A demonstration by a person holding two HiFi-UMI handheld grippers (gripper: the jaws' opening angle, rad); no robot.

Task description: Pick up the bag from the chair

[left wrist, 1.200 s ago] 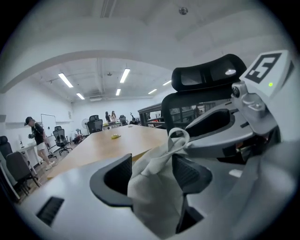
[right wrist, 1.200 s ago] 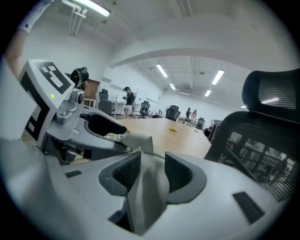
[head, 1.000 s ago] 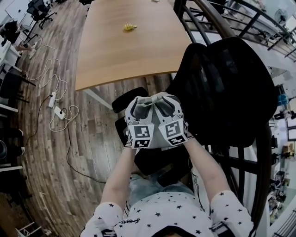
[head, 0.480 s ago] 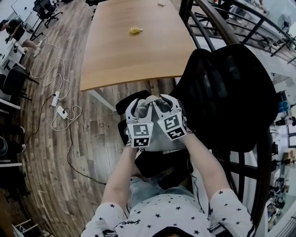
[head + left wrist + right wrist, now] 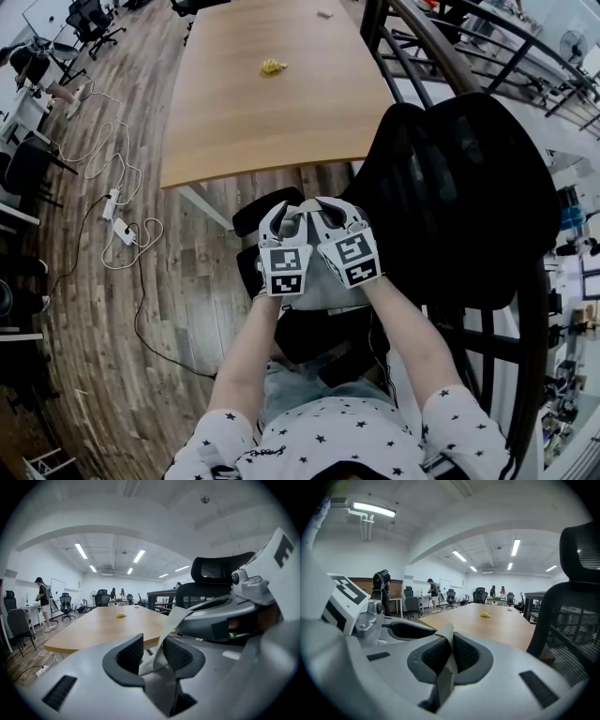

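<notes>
The bag (image 5: 323,291) is a light grey thing that hangs just under my two grippers, mostly hidden by them. Both are held side by side over the black mesh chair (image 5: 459,187). The left gripper (image 5: 284,217) has a grey strap (image 5: 161,641) of the bag between its ribbed pads (image 5: 180,653). From there the strap runs up toward the right gripper. My right gripper (image 5: 330,211) is shut on a grey strap (image 5: 446,660) that stands up between its pads (image 5: 464,653). The chair's seat lies below, behind my arms.
A long wooden table (image 5: 272,103) stretches ahead with a small yellow object (image 5: 273,67) on it. Cables and a power strip (image 5: 122,230) lie on the wood floor to the left. A dark metal railing (image 5: 422,56) runs behind the chair. People stand far off.
Both grippers stay pressed together on the straps. The right one has tilted a little and the pair has shifted slightly in the view.
</notes>
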